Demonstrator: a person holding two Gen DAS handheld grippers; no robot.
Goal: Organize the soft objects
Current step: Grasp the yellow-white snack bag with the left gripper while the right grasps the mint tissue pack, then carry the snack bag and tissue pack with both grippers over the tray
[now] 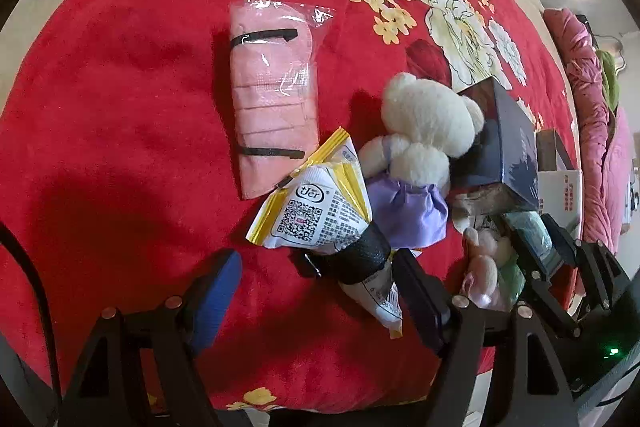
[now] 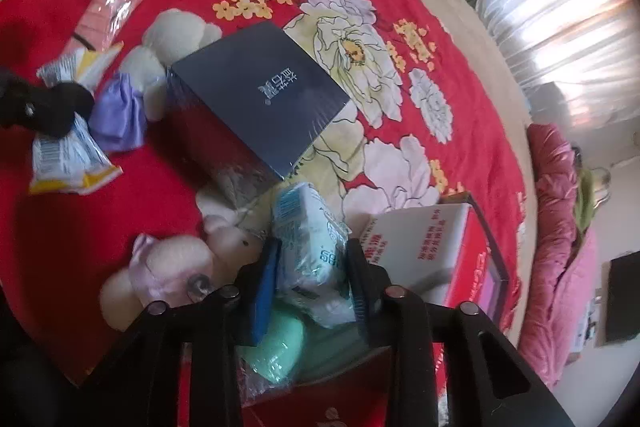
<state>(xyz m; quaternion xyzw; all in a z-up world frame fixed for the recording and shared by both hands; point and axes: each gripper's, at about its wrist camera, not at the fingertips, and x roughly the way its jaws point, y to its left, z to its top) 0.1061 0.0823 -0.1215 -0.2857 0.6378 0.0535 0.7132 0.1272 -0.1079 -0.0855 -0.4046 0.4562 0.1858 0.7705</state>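
Observation:
On the red floral blanket [image 1: 120, 107] lies a white and yellow snack packet [image 1: 320, 207] with a black band [image 1: 360, 255] across it. Its lower end lies between the fingers of my left gripper [image 1: 318, 263], which stands open and does not press on it. My right gripper [image 2: 314, 247] is shut on a pale green tissue pack [image 2: 312, 227]; the same grip shows at the right of the left wrist view. A white teddy bear in a purple dress [image 1: 428, 123] lies beside the packet. A small pink plush [image 2: 168, 267] lies left of the right gripper.
A dark blue box [image 2: 260, 99] stands between the bear and the tissue pack. A bag of pink face masks [image 1: 272, 99] lies farther off. A red and white carton [image 2: 424, 251] is at the right, a green soft lump [image 2: 276, 343] under the right gripper, and pink bedding [image 2: 560, 227] beyond the blanket's edge.

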